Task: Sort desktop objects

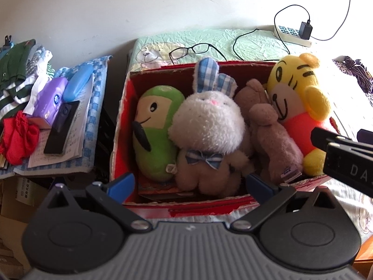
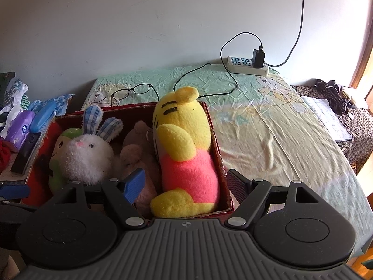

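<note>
A red cardboard box (image 1: 121,126) (image 2: 216,149) stands on the bed and holds several plush toys. From left to right they are a green doll (image 1: 158,130) (image 2: 58,144), a white rabbit with blue checked ears (image 1: 209,121) (image 2: 86,156), a brown bear (image 1: 268,130) (image 2: 135,151) and a yellow tiger in a pink shirt (image 1: 296,98) (image 2: 184,154). My left gripper (image 1: 191,184) hangs open over the box's near edge, empty. My right gripper (image 2: 186,184) is open around the tiger's feet, without pressing on them. The right gripper's fingers (image 1: 326,137) show at the edge of the left wrist view.
Black glasses (image 1: 191,50) (image 2: 130,92) lie behind the box. A power strip with charger (image 1: 293,33) (image 2: 249,64) and cable sits at the wall. To the left are a phone (image 1: 63,128), purple tissue pack (image 1: 50,101), blue case (image 1: 78,82), red cloth (image 1: 18,137) and clothes. Bedsheet (image 2: 268,140) spreads right.
</note>
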A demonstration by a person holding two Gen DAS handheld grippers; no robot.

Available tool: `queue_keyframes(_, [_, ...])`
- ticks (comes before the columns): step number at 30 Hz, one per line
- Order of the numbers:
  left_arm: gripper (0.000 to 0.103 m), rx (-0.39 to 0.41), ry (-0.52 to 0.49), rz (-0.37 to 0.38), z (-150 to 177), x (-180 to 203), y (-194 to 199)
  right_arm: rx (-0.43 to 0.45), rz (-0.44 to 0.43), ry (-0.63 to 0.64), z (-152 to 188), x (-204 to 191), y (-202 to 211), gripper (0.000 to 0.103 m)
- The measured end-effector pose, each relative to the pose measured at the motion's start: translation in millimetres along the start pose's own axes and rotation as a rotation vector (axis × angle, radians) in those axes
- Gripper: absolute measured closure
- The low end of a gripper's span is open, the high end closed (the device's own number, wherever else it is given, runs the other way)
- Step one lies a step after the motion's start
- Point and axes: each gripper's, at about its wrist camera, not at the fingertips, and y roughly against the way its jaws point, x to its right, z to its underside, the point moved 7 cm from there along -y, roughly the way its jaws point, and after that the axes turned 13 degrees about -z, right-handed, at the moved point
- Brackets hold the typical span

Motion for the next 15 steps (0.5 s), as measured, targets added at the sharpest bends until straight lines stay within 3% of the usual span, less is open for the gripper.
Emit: queue_keyframes(15, [0.001, 0.01, -0.044, 0.017, -5.2, 8.7, 0.1, -0.008, -0.006, -0.004, 1.5, -1.6, 6.0, 0.024])
